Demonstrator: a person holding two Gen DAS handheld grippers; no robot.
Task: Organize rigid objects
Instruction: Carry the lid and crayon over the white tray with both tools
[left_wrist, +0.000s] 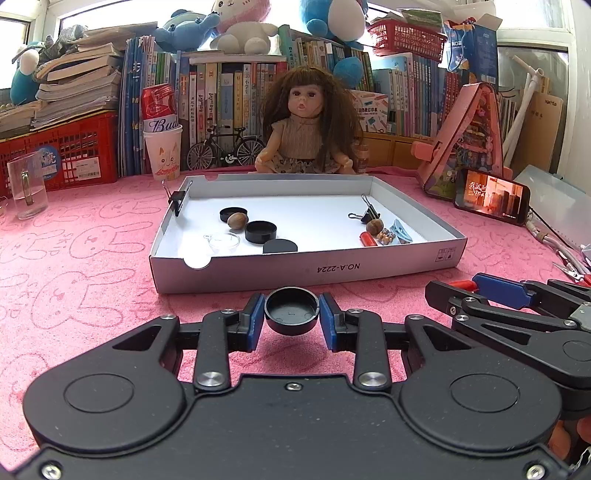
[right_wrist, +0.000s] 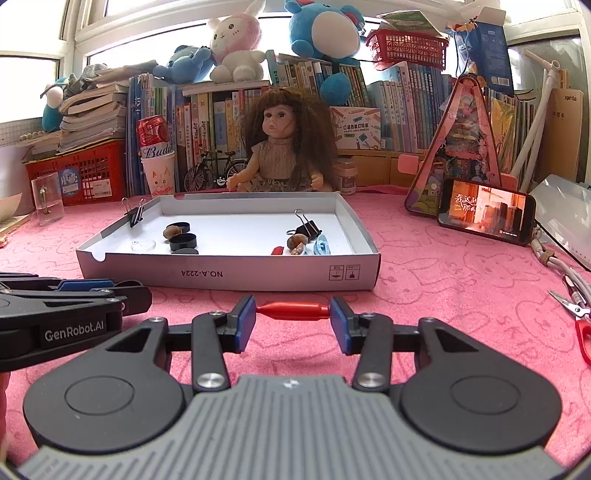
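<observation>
Pink cloth covers the counter (left_wrist: 92, 258) before the white tray (left_wrist: 306, 264), where my left tongs (left_wrist: 291, 314) pinch a black cap (left_wrist: 291, 312) and my right tongs (right_wrist: 293, 312) pinch a red peg (right_wrist: 293, 311) endwise, so I judge either could slip short of the tray.

A doll (left_wrist: 306, 122) sits upper centre before books (left_wrist: 229, 92); a lit phone (right_wrist: 485, 211) leans at right.
</observation>
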